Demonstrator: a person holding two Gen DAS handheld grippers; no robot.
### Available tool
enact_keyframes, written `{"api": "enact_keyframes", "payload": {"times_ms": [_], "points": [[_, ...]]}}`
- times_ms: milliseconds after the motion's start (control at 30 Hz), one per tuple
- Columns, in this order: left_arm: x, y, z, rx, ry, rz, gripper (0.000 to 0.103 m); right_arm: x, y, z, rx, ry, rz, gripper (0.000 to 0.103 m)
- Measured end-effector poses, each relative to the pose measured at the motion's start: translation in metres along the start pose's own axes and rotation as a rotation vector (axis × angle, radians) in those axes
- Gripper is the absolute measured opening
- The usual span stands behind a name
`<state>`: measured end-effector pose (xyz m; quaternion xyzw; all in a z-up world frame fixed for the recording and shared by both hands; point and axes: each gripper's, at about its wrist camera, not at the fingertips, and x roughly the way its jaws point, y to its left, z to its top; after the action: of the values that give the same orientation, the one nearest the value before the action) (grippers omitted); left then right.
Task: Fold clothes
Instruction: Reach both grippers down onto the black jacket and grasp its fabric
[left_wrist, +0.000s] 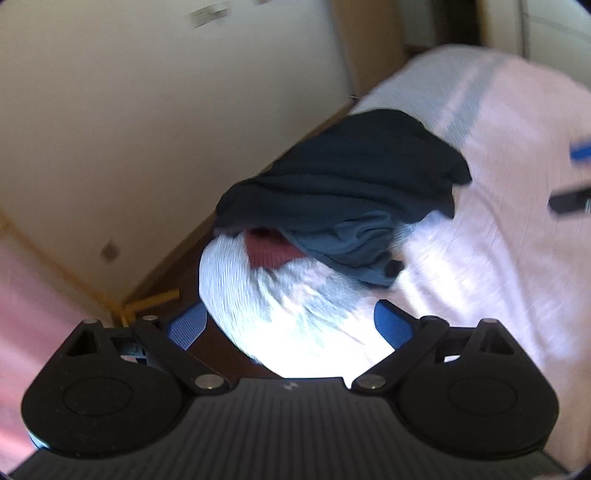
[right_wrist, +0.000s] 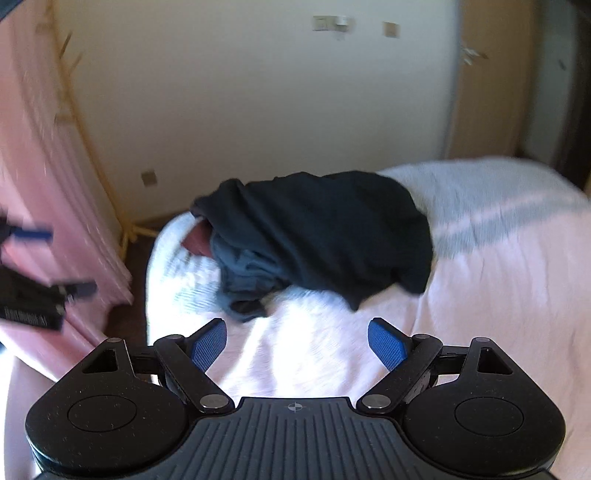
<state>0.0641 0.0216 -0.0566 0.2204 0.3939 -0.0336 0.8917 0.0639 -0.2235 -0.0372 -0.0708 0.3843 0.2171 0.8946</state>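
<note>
Here, clothes pile: a dark navy garment (right_wrist: 325, 225) lies heaped over a grey-blue one (right_wrist: 247, 273) and a reddish one (left_wrist: 267, 251), near the bed's (right_wrist: 480, 277) corner by the wall.
Left hand-held gripper (left_wrist: 290, 326): fingers spread, holding nothing, above the bed's edge.
Right hand-held gripper (right_wrist: 297, 345): fingers spread, empty, over the pale bedspread, short of the pile.
Curtain (right_wrist: 33, 155): pink, left of the bed.
</note>
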Motion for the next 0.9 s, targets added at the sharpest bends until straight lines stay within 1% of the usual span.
{"api": "enact_keyframes", "payload": {"times_ms": [67, 200, 267, 367, 400, 467, 533, 567, 667, 700, 733, 767, 800, 833, 867, 900], "points": [[0.035, 0.009, 0.008, 0.087, -0.018, -0.023, 0.096, 0.020, -0.005, 0.010, -0.032, 0.014, -0.016, 0.087], [0.112, 0.027, 0.028, 0.250, -0.053, -0.083, 0.096, 0.071, -0.022, 0.037, -0.044, 0.056, -0.060, 0.087], [0.153, 0.036, 0.038, 0.344, -0.082, -0.120, 0.096, 0.106, -0.030, 0.055, -0.058, 0.090, -0.086, 0.087], [0.213, 0.044, 0.054, 0.497, -0.130, -0.160, 0.095, 0.165, -0.041, 0.084, -0.098, 0.129, -0.093, 0.087], [0.229, 0.045, 0.058, 0.533, -0.144, -0.170, 0.093, 0.185, -0.045, 0.093, -0.118, 0.138, -0.089, 0.087], [0.262, 0.050, 0.065, 0.584, -0.160, -0.200, 0.091, 0.223, -0.052, 0.110, -0.139, 0.155, -0.087, 0.087], [0.284, 0.053, 0.071, 0.608, -0.173, -0.246, 0.089, 0.259, -0.059, 0.125, -0.146, 0.173, -0.087, 0.087], [0.294, 0.056, 0.073, 0.614, -0.193, -0.275, 0.089, 0.276, -0.062, 0.132, -0.149, 0.183, -0.082, 0.087], [0.309, 0.063, 0.076, 0.610, -0.249, -0.325, 0.089, 0.316, -0.066, 0.143, -0.178, 0.199, -0.062, 0.087], [0.314, 0.067, 0.076, 0.602, -0.263, -0.339, 0.089, 0.328, -0.067, 0.147, -0.187, 0.202, -0.053, 0.087], [0.317, 0.068, 0.075, 0.594, -0.260, -0.358, 0.089, 0.339, -0.069, 0.150, -0.183, 0.195, -0.037, 0.087], [0.321, 0.070, 0.074, 0.586, -0.255, -0.378, 0.086, 0.346, -0.072, 0.152, -0.171, 0.192, -0.023, 0.087], [0.324, 0.072, 0.073, 0.578, -0.249, -0.397, 0.076, 0.353, -0.075, 0.153, -0.154, 0.196, -0.021, 0.087], [0.324, 0.072, 0.072, 0.579, -0.240, -0.426, 0.068, 0.359, -0.078, 0.154, -0.137, 0.200, -0.020, 0.088], [0.323, 0.069, 0.071, 0.590, -0.235, -0.447, 0.051, 0.364, -0.080, 0.155, -0.120, 0.206, -0.018, 0.088], [0.323, 0.067, 0.071, 0.603, -0.230, -0.467, 0.036, 0.367, -0.082, 0.156, -0.107, 0.218, -0.016, 0.088]]}}
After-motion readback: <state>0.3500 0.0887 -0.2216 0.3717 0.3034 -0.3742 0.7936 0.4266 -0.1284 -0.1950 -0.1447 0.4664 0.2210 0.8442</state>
